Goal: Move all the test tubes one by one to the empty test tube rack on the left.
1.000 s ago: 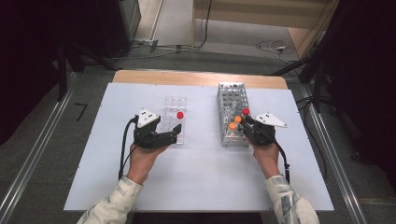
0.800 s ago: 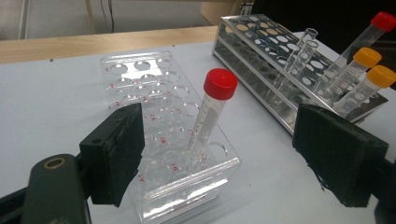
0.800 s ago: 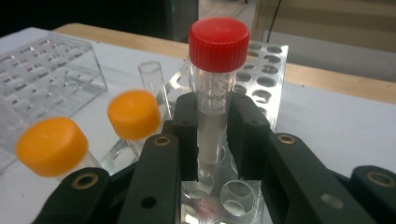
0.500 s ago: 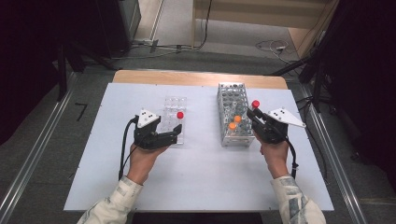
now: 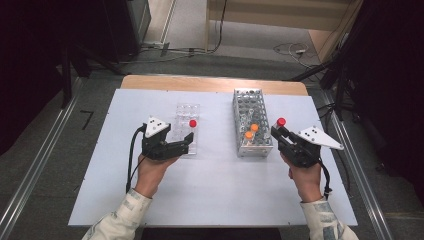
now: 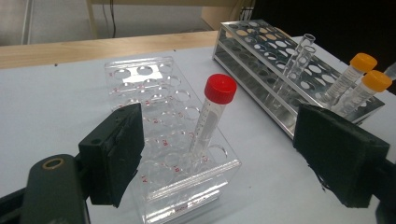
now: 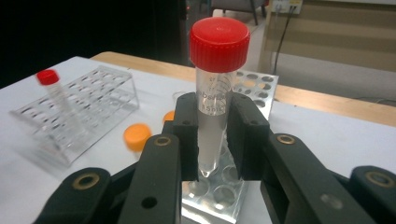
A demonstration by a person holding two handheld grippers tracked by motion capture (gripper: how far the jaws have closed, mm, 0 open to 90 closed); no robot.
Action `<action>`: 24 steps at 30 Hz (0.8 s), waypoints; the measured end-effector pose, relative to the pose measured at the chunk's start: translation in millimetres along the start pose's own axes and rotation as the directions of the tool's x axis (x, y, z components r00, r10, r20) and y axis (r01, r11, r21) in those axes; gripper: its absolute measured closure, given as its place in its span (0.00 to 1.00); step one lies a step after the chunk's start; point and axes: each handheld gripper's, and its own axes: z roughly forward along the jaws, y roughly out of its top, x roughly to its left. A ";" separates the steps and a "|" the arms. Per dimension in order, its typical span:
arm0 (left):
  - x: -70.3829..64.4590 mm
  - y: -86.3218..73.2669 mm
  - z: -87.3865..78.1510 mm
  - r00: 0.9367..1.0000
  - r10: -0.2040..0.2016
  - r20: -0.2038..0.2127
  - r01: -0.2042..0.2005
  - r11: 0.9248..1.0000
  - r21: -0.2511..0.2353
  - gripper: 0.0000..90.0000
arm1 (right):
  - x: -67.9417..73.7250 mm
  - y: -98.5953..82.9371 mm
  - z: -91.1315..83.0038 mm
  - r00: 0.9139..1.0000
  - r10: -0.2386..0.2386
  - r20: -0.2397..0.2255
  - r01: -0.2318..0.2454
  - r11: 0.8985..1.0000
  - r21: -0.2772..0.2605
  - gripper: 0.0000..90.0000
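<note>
Clamping a red-capped tube point(image 7: 214, 93) between both jaws of the right gripper point(image 5: 284, 136), upright, cap well above the pads, conical tip hanging free above the holes of the metal rack point(image 7: 219, 191). Seen from the high view at about four o'clock on the white table point(image 5: 215, 200), just off the rack's right long side, cap point(image 5: 281, 121) level with the rack's near end. Pinched around the clear barrel below the printed scale, pads touching it on both sides.

Standing in the metal rack point(image 5: 251, 120) near its front end, two orange-capped tubes point(image 5: 251, 131), close together, leaning a little; also an uncapped glass tube point(image 6: 299, 56) farther back in the same rack.

Resting at about eight o'clock, left gripper point(image 5: 181, 144), jaws spread wide and holding nothing, straddling the near end of a clear plastic rack point(image 6: 159, 121), pads apart from its walls. Standing tilted in a front hole of that clear rack, a second red-capped tube point(image 6: 211, 116), between the spread jaws yet touched by neither.

Lying side by side at the table's middle, clear rack at ten o'clock of the metal one, well apart.
</note>
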 end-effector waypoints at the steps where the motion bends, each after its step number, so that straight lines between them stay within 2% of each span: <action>1: -0.4 -0.1 0.0 1.000 0.000 0.000 0.000 1.000 0.002 0.19 | 0.8 -1.2 -1.5 1.000 -0.003 -0.005 0.003 1.000 0.002 0.80; 6: -1.8 -0.6 -0.2 1.000 0.008 0.002 -0.008 1.000 0.003 0.19 | 8.2 -10.1 -9.7 0.999 -0.001 -0.047 0.002 1.000 0.025 0.80; 11: -3.4 -1.0 0.0 1.000 0.010 0.004 -0.010 1.000 -0.001 0.19 | 21.0 -19.2 -10.2 0.996 -0.021 -0.086 0.026 0.998 0.053 0.80; 18: -4.8 -1.6 0.5 1.000 0.016 0.009 -0.016 1.000 0.004 0.19 | 39.6 -24.5 -1.5 0.987 -0.045 -0.152 0.058 0.995 0.083 0.80; 24: -7.1 -1.9 0.9 1.000 0.018 0.015 -0.019 1.000 0.004 0.19 | 56.0 -31.9 12.8 0.978 -0.067 -0.198 0.092 0.988 0.121 0.80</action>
